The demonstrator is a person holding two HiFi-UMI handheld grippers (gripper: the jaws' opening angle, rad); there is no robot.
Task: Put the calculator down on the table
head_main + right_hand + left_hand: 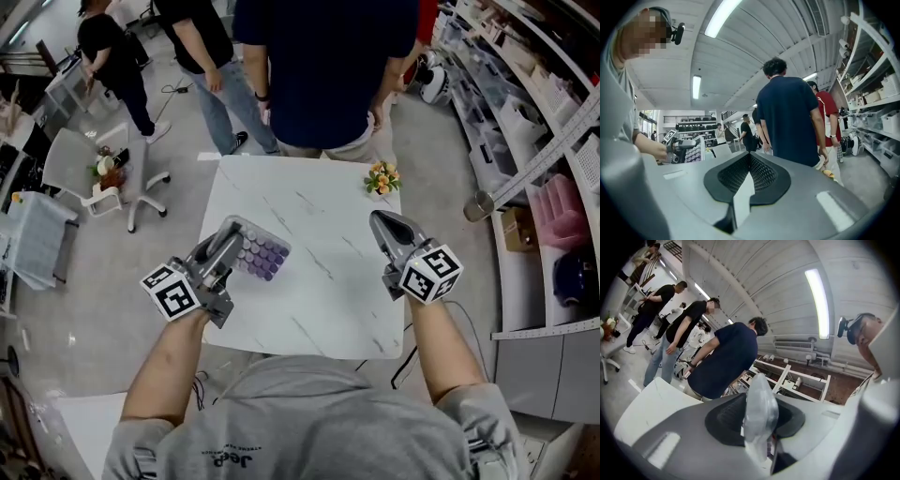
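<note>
From where I stand, the left claw point(225, 242) is clamped on one thin edge of the calculator point(259, 251). Its own view shows that pale, see-through rim point(759, 411) pinched between the two pads. The calculator sticks out past the claw over the left side of the white desk point(328, 281), purple keys showing. It looks tilted rather than flat, though I can't tell from here whether its lower edge touches the top. The right claw point(382, 223) hangs over the desk's right side with its jaws together and nothing in them.

The hold is what worries me. Such a narrow bite on a slick rim could let the body swing or slip out on the way down. If the claw lets go while the calculator is on its edge, I'd expect it to topple and slap down, maybe keys first. It is also near the desk's left edge, so a skid could send it to the floor.
</note>
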